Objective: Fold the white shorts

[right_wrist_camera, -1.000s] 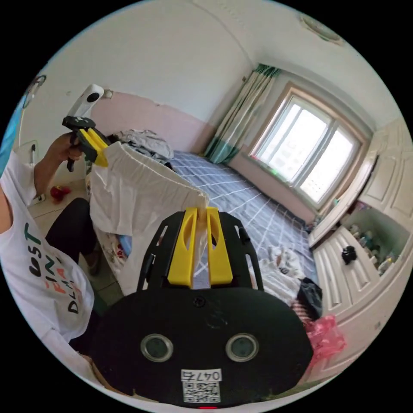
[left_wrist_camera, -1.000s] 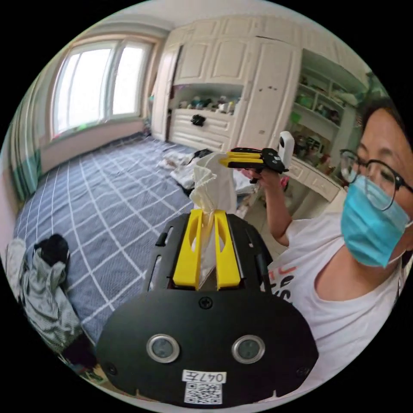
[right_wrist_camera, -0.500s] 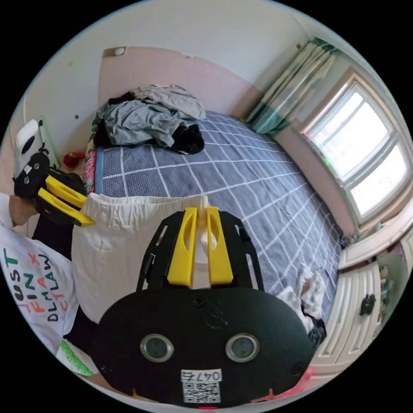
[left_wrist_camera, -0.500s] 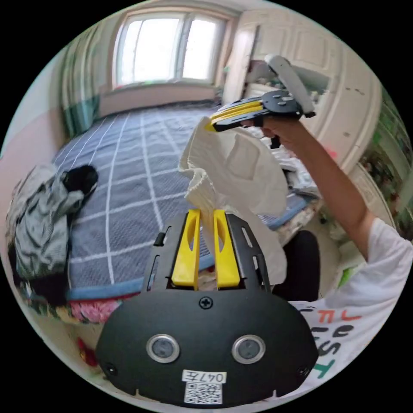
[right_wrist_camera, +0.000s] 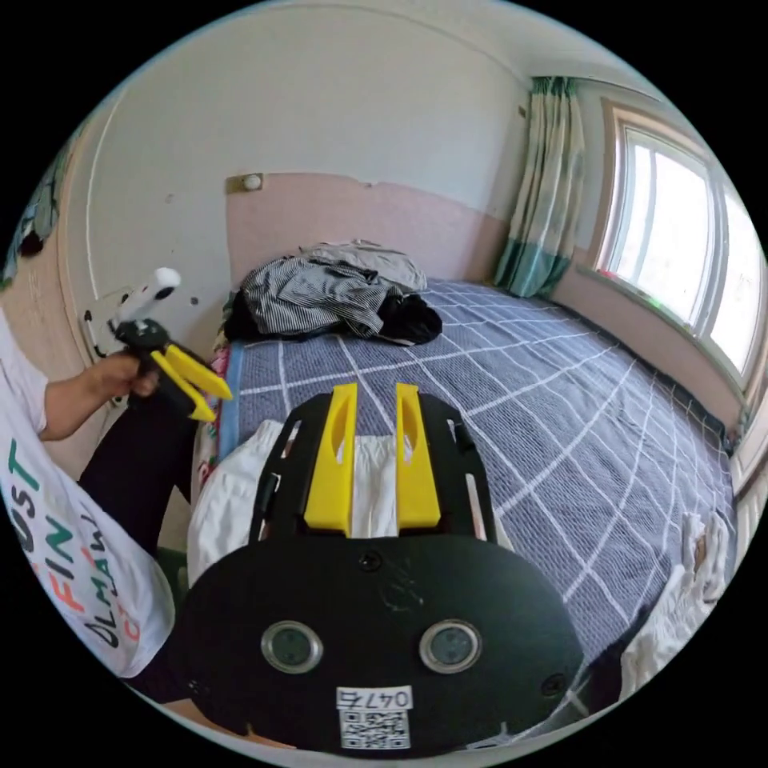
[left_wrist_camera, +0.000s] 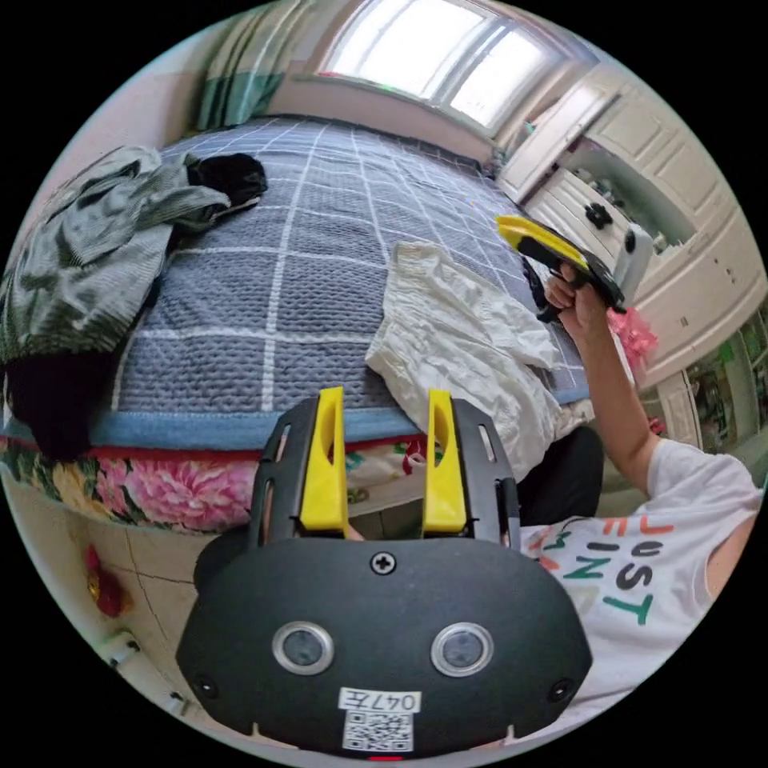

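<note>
Nearest, the left tool (left_wrist_camera: 376, 400) hangs over the bed's edge with its yellow jaws spread apart and nothing between them. Just beyond it the white shorts (left_wrist_camera: 460, 348) lie rumpled on the grey checked bedspread (left_wrist_camera: 264, 280), one part drooping over the near edge. The right tool (right_wrist_camera: 374, 400), held above the shorts, also has its jaws parted and empty. Farther off, a heap of striped and black clothes (right_wrist_camera: 336, 292) sits against the pink wall.
</note>
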`<state>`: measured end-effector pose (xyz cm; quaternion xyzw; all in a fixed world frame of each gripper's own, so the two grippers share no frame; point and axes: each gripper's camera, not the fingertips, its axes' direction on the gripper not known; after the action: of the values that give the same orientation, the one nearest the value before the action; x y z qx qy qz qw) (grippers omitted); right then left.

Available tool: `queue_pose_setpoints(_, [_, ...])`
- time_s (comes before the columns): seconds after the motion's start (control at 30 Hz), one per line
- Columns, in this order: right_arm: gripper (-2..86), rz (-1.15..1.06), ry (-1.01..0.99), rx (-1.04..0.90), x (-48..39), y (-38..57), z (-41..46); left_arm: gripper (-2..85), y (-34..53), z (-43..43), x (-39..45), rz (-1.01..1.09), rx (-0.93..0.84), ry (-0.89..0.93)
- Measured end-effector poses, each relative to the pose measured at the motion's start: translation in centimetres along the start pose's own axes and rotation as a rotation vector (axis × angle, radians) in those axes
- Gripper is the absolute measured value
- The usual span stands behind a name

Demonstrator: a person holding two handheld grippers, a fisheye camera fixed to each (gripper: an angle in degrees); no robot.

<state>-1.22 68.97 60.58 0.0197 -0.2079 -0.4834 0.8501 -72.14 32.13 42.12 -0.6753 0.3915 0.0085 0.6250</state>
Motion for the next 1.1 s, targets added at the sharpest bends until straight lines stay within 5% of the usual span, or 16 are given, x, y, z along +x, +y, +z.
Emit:
queue_pose_setpoints(0.23, [2.6, 0.187, 0.28, -0.328, -5.6, 13.7, -7.5, 10.3, -4.3, 2.0, 6.5, 0.392, -0.032, -0.093])
queue_pose_setpoints(0.37, [3.4, 0.403, 0.369, -0.323, -5.6, 19.2, -10.8, 11.0, -7.3, 5.8, 8.3, 0.479, -0.056, -0.226])
queue_pose_setpoints(0.8, [4.0, 0.701, 0.334, -0.284, 9.8, 23.3, -6.7, 11.6, -10.8, 9.3, 2.6, 0.362, -0.078, -0.019])
queue_pose_setpoints(0.9, [0.3, 0.728, 0.24, -0.422, 10.6, 24.1, -2.6, 9.9, -11.4, 9.4, 1.5, 0.3, -0.071, -0.014])
queue_pose_setpoints(1.1, [-0.1, 0.504, 0.552, -0.539, 6.5, 22.2, -2.1, 9.5, -13.2, 9.8, 1.3, 0.299, -0.131, -0.044])
